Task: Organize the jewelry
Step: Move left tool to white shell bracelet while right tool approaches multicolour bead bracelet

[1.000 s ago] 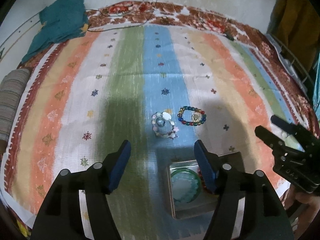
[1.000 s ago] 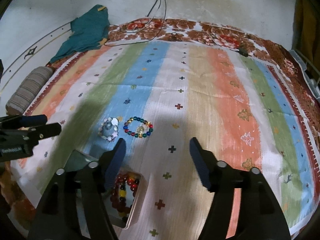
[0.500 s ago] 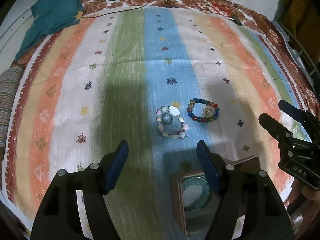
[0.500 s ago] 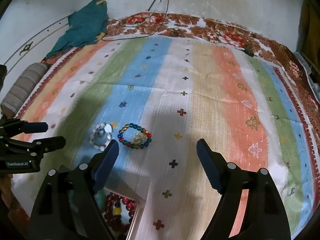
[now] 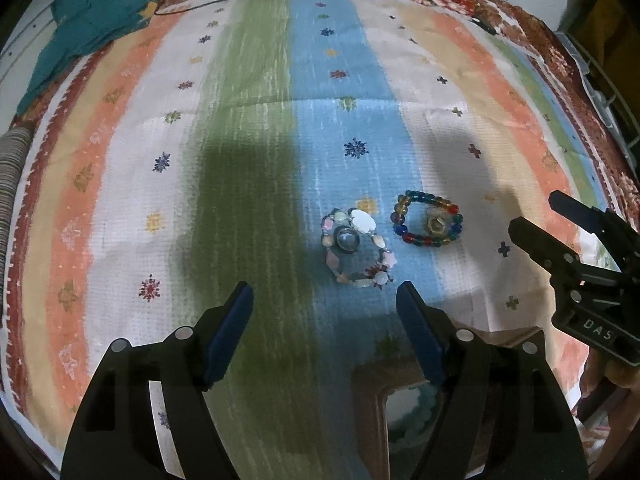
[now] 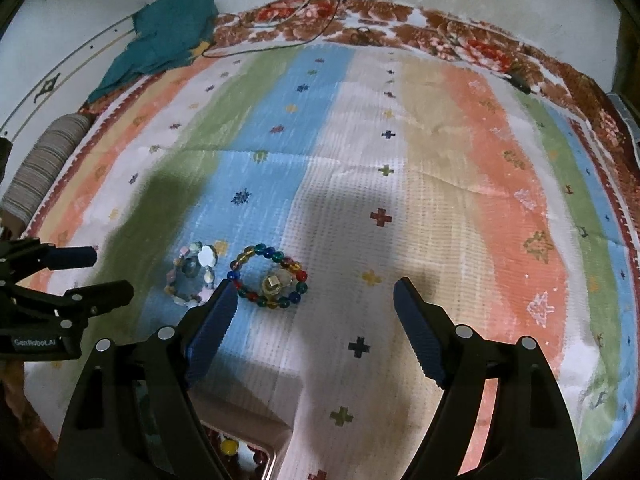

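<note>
Both the left gripper (image 5: 324, 312) and right gripper (image 6: 314, 308) hang released, jaws empty. The pastel bead bracelet (image 5: 356, 248) and multicolour bead bracelet (image 5: 426, 220) lie side by side on the striped bedspread (image 5: 248, 128): light, floppy, probably slippery; pinching across one bead strand looks best.

Both tongs (image 5: 324, 300) (image 6: 314, 294) gape, empty.

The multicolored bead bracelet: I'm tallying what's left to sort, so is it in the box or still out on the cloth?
Out. The multicolored bead bracelet lies flat on the striped cloth, beyond the box.
</note>
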A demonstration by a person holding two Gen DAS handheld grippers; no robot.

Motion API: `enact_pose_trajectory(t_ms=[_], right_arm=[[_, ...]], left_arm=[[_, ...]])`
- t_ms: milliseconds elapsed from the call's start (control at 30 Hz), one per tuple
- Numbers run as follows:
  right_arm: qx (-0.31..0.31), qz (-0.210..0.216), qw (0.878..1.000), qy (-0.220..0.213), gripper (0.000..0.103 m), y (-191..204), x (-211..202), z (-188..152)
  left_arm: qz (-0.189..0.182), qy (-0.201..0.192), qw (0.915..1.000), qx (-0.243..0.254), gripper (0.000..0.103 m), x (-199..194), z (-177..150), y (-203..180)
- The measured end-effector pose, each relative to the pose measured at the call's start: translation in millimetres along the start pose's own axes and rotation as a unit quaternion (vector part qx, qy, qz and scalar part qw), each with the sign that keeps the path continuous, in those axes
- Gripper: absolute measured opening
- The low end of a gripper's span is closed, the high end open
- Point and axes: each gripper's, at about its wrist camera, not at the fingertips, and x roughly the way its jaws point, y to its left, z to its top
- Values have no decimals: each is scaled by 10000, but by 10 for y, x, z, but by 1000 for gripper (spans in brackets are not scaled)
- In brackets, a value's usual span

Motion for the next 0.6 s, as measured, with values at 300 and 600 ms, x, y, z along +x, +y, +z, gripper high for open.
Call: enact_pose_trajectory(t_ms=[300, 600], right_arm=[[-118, 82, 9996, 225, 81, 68, 248, 104], [-231, 69, 9987, 441, 81, 97, 470, 166]], left_arm=[[7, 141, 9999, 58, 74, 145, 47, 13], [72, 230, 9996, 163, 73, 252, 96, -6]])
